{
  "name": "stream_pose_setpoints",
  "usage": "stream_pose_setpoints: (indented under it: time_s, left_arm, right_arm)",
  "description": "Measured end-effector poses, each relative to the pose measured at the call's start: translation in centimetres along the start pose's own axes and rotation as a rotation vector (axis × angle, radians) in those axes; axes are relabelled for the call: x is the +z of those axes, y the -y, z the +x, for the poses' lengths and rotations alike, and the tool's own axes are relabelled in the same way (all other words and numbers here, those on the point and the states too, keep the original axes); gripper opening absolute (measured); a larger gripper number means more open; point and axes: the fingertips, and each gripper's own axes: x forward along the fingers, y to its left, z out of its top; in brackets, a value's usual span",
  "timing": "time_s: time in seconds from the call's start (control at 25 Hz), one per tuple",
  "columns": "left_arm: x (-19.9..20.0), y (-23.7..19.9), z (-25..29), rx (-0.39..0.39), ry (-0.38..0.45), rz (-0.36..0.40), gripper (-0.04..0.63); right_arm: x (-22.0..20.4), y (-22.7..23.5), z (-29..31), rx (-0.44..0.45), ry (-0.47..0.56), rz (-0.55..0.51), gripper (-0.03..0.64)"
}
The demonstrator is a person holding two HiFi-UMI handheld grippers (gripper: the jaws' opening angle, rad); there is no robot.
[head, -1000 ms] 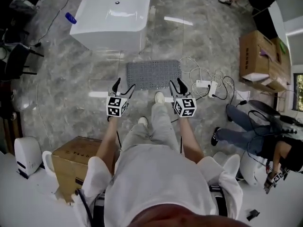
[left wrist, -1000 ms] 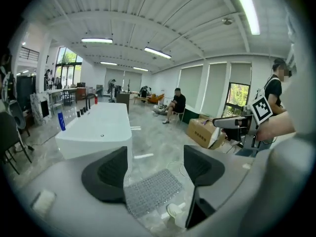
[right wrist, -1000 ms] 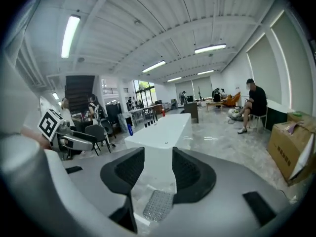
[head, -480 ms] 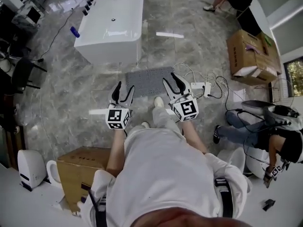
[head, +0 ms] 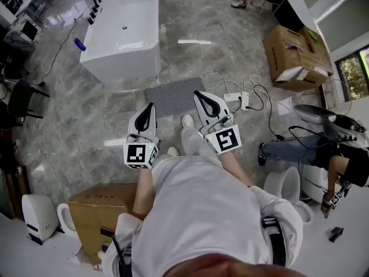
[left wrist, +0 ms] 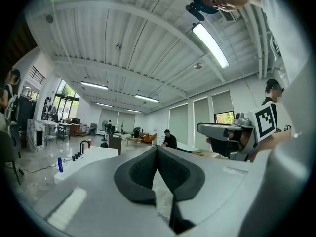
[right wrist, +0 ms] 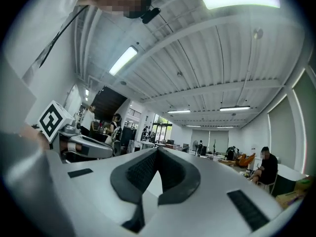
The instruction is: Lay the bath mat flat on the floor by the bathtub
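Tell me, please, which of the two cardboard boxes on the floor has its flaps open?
The box at the head view's upper right, beyond the cables: its flaps stand open. The lower-left box has a flat, closed top.

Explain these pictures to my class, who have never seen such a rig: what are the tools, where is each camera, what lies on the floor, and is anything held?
There is no robot here: a person holds a two-jaw tool in each hand. The top-down picture comes from a camera on the person's head. It shows the left gripper and the right gripper held out over a marble floor. The other two pictures come from cameras riding on each gripper, looking along its jaws into the room. On the floor, a grey bath mat lies flat near the end of the white bathtub, with a power strip to its right. Both grippers' jaws are together and hold nothing.
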Motion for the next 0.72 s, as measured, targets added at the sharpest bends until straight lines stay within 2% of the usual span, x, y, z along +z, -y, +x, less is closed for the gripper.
stream_pose_setpoints:
  time_s: [0.24,0.36,0.52,0.72]
  left_arm:
    - [-0.7,2.7,2.6,-0.055,-0.049,0.002,-0.005]
    - [-1.3,4.1,4.3,-0.062,-0.086,-0.022,-0.005]
    - [-2.2,6.9,7.6,-0.059,-0.148,-0.002,-0.004]
    - [-2.1,10.8,12.8,-0.068,-0.168,0.031,-0.003]
  right_arm:
    - [-3.3,3.7,-2.2,-0.031,-0.067,0.032,0.002]
    - [-4.6,6.2,-2.9,-0.03,-0.087,0.043,0.002]
    - [-5.5,10.6,-3.6,-0.012,-0.084,0.052,0.002]
    - [-6.1,16.9,-4.4,0.023,-0.096,0.001,0.002]
